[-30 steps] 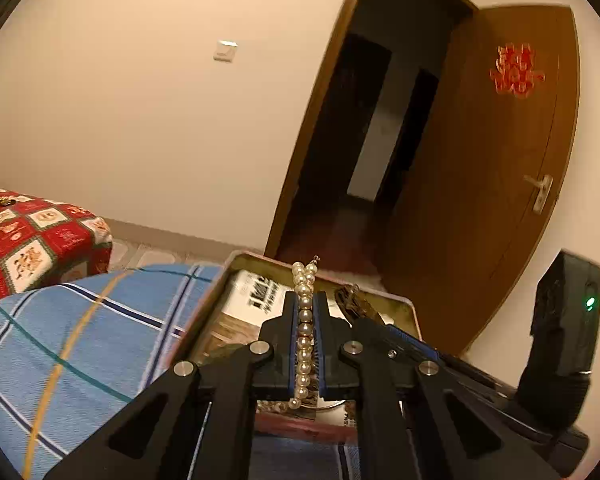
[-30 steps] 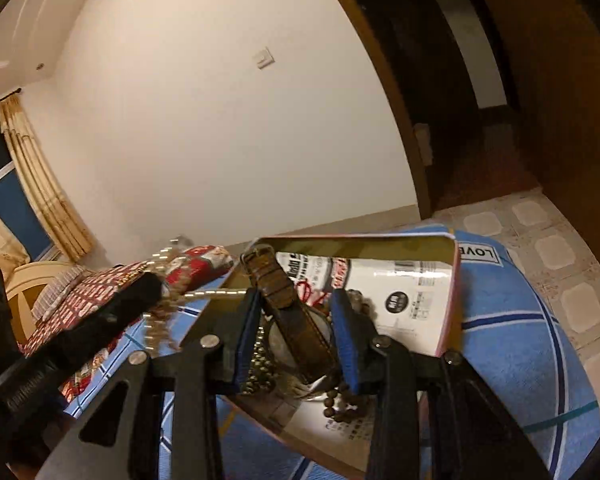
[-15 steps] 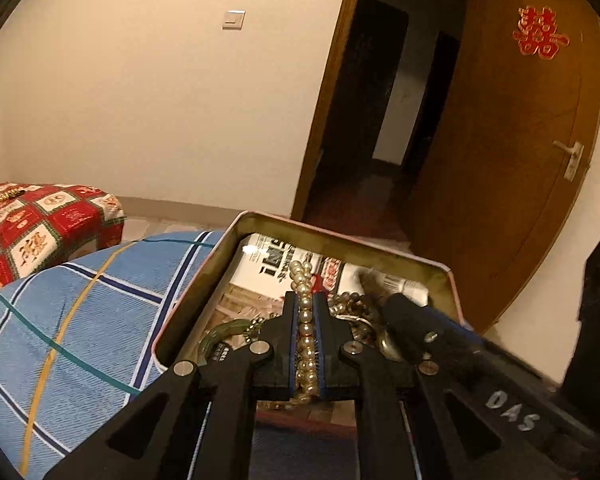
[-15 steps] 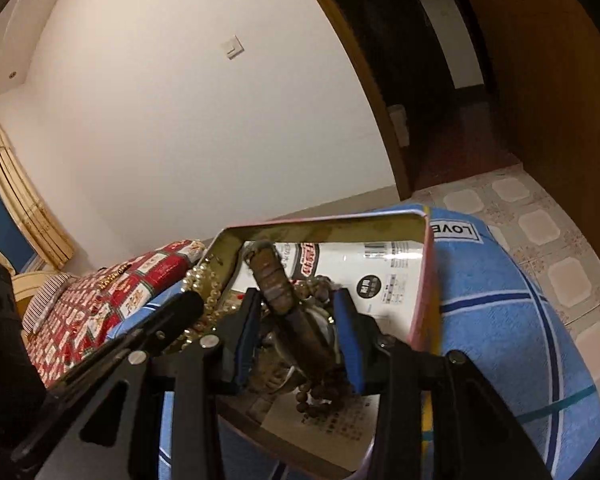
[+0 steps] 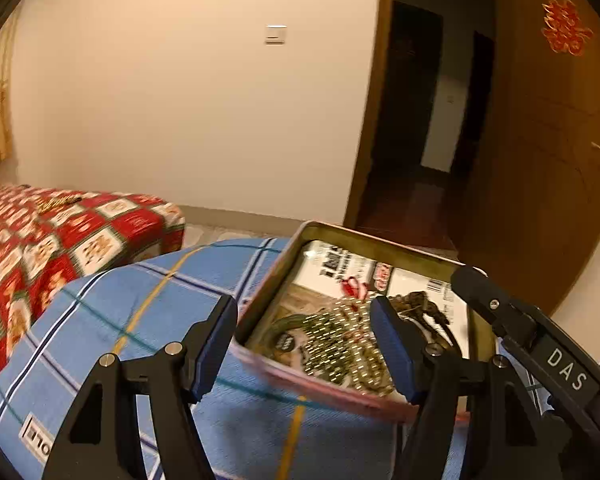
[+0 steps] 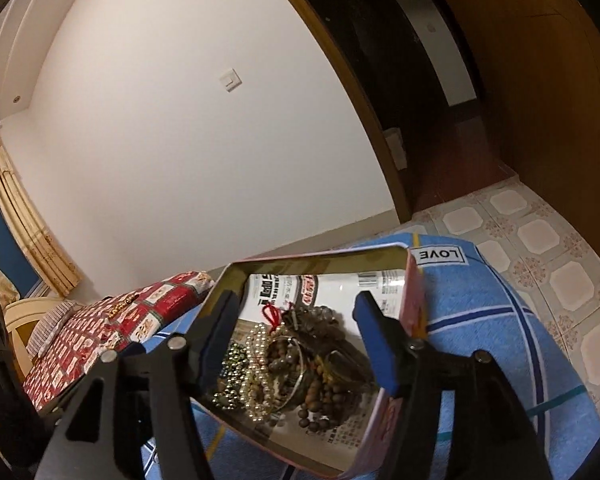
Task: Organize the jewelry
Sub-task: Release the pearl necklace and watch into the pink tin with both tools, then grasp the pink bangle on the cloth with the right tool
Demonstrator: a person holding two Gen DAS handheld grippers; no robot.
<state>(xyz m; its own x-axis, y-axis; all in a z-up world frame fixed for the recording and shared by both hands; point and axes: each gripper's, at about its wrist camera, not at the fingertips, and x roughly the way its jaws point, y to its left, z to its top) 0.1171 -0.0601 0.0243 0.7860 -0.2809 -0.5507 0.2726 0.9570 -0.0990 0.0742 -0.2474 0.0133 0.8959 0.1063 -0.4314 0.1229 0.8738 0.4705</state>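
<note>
Left wrist view is blurred by motion, so the jewelry (image 5: 340, 344) inside the tin box (image 5: 364, 238) is seen only as streaks of light, and single pieces cannot be told apart there. The near rim of the box is partly hidden behind the left gripper (image 5: 304, 344). In the right wrist view the heap is sharper: pearl strands (image 6: 256, 364), brown wooden beads (image 6: 320, 384) and a red cord (image 6: 272, 314) are piled on printed paper (image 6: 340, 284) that lines the box, which rests on a blue checked cloth (image 6: 500, 320). Half a second ago a pearl strand was clamped by the left gripper and a watch strap by the right gripper (image 6: 296, 340); now both are spread wide and hold nothing.
</note>
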